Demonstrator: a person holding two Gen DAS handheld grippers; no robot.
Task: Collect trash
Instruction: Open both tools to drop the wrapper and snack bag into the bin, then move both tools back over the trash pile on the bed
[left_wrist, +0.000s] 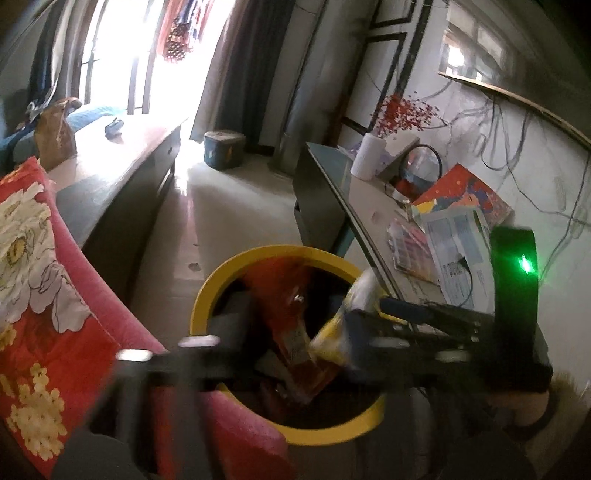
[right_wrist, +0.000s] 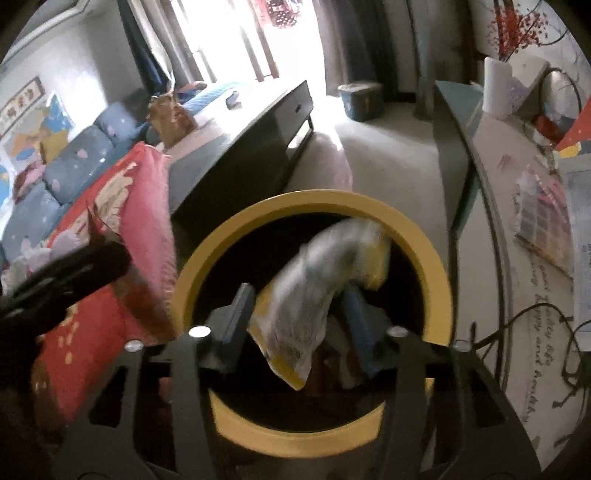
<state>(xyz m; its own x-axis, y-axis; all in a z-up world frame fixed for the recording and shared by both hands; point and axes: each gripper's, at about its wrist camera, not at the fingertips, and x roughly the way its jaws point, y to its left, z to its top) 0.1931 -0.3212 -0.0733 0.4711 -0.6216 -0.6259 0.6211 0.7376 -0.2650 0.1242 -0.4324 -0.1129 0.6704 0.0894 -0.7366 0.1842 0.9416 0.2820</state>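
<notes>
Right wrist view: the right gripper (right_wrist: 295, 314) hangs over the yellow bin (right_wrist: 436, 258), jaws parted around a silver-and-yellow wrapper (right_wrist: 325, 280) that looks loose and dropping in. Left of the bin's rim, the left gripper (left_wrist: 280, 332) stands wide apart, an orange-red wrapper (left_wrist: 291, 314) already inside. Both pieces seem delivered; whether more trash remains elsewhere cannot be told.

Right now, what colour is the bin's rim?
Yellow; the bin's rim shows best in the right wrist view.

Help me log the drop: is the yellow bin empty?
No, the yellow bin already holds a red wrapper, and a yellow-and-white packet hangs over its mouth.
</notes>
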